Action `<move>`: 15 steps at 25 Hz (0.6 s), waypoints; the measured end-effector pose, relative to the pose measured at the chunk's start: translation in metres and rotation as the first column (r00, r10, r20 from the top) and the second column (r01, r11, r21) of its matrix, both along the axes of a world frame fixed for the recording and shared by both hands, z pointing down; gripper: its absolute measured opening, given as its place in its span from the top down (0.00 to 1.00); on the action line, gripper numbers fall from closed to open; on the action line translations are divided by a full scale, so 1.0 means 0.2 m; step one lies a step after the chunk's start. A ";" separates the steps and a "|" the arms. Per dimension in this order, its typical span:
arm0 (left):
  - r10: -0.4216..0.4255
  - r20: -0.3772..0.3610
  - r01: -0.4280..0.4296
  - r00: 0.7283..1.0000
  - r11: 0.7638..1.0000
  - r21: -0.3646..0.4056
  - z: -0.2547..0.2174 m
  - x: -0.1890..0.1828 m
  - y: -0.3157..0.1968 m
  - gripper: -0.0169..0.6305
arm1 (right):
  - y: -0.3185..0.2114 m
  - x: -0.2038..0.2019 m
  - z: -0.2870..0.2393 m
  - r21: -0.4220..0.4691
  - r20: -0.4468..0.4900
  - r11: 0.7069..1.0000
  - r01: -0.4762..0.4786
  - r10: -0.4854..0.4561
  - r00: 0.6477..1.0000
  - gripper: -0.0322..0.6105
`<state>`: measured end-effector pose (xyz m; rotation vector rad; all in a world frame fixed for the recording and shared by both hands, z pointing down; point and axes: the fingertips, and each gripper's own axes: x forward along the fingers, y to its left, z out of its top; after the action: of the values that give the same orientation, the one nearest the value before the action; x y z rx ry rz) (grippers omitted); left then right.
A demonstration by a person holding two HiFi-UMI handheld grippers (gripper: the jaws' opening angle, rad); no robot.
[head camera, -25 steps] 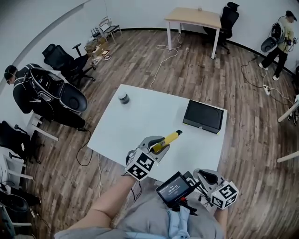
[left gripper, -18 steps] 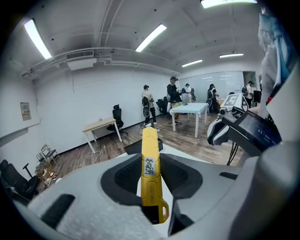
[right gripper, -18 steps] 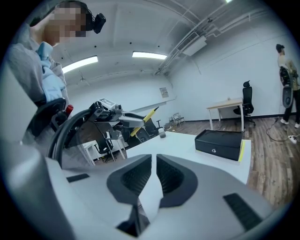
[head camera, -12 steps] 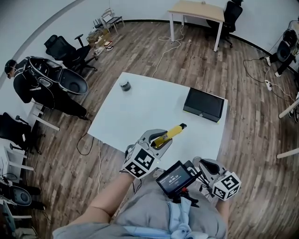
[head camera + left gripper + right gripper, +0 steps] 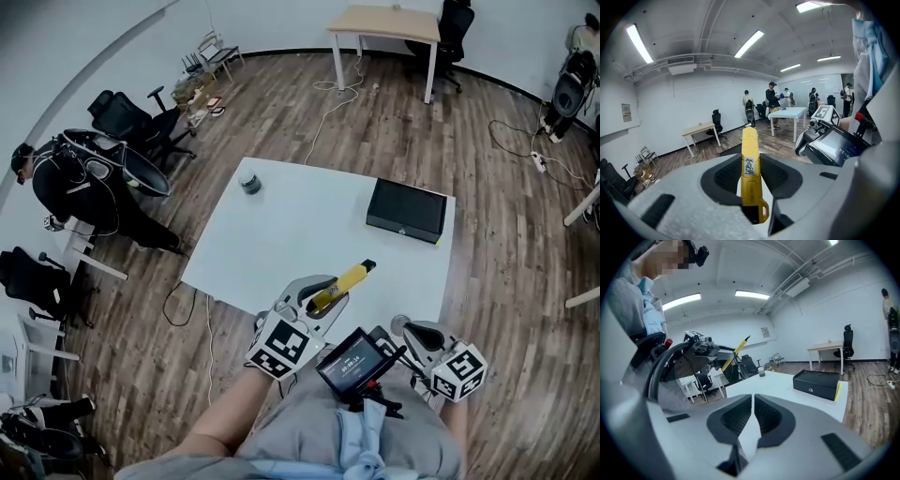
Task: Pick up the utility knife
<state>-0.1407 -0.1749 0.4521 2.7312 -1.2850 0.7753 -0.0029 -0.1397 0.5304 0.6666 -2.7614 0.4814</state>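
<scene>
The yellow utility knife (image 5: 343, 280) is clamped between the jaws of my left gripper (image 5: 323, 293), held in the air over the near edge of the white table (image 5: 281, 234). In the left gripper view the knife (image 5: 750, 174) runs straight out between the pads, with its tip pointing away and slightly up. My right gripper (image 5: 405, 330) hangs lower right by the person's waist, its jaws shut with nothing between them (image 5: 753, 401). From the right gripper view the knife (image 5: 736, 349) shows as a slanted yellow bar at upper left.
A black box (image 5: 406, 210) lies at the table's far right, also seen as the black box (image 5: 818, 382). A small grey jar (image 5: 248, 182) stands at the far left corner. A screen device (image 5: 349, 364) sits on the person's chest. Office chairs and people stand around the room.
My left gripper has drifted a little to the right and upward with the knife still gripped. The right gripper has stayed where it was.
</scene>
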 end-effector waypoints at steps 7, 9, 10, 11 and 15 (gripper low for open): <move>0.000 -0.003 0.000 1.000 1.000 0.008 -0.02 0.02 0.02 0.77 | 0.00 0.01 -0.01 0.013 -0.024 1.000 0.011 -0.011 1.000 0.91; 0.002 0.002 -0.002 1.000 1.000 0.007 -0.03 0.02 0.01 0.77 | -0.01 0.01 -0.02 0.017 -0.027 1.000 0.011 -0.010 1.000 0.91; 0.004 0.005 -0.004 1.000 1.000 0.007 -0.03 0.03 0.00 0.77 | -0.02 0.02 -0.03 0.018 -0.026 1.000 0.011 -0.011 1.000 0.91; 0.005 0.007 -0.005 1.000 1.000 0.008 -0.03 0.03 0.00 0.77 | -0.02 0.02 -0.03 0.019 -0.026 1.000 0.012 -0.012 1.000 0.91; 0.004 0.013 -0.004 1.000 1.000 0.003 -0.02 0.03 -0.01 0.77 | -0.04 0.02 -0.04 0.033 -0.033 0.999 0.018 -0.017 0.999 0.91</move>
<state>-0.1355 -0.1762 0.4478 2.7362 -1.2844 0.7931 0.0016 -0.1470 0.5214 0.6522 -2.7476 0.4174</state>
